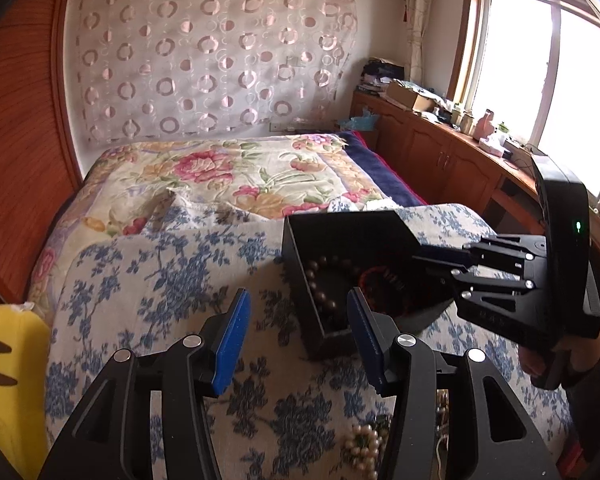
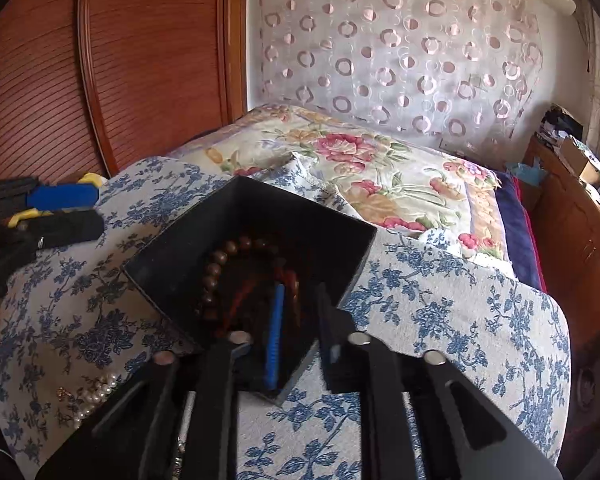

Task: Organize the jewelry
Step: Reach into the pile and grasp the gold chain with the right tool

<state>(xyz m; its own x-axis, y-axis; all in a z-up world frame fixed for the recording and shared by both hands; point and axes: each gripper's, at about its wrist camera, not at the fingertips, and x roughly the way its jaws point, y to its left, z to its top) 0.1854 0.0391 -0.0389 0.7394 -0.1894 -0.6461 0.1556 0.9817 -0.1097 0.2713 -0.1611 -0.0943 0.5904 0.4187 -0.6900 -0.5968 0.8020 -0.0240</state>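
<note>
A square black box [image 2: 256, 216] with thin, matte walls sits on a bed [image 2: 440, 304] under a cloth printed with blue flowers, one corner toward each camera. Inside lies a string of round, dark brown wooden beads [image 2: 214, 272], curving along the box's wall from about 12 to 8 o'clock in the right view, with a reddish cord [image 2: 240, 300] beside it. The right hand-held gripper [image 2: 300, 320] reaches into the box from 6 o'clock, its fingers parted and straddling the near wall: the blue ribbed pad [image 2: 275, 340] stands inside, the other finger just outside. In the left view that gripper enters the box from 3 o'clock. The left hand-held gripper [image 1: 298, 336] is spread wide and holds nothing; the box lies just ahead of it toward 1 o'clock, its near corner beside the right-side finger. A heap of small, glossy white pearls [image 1: 362, 450] rests on the cloth at 5 o'clock in the left view.
</note>
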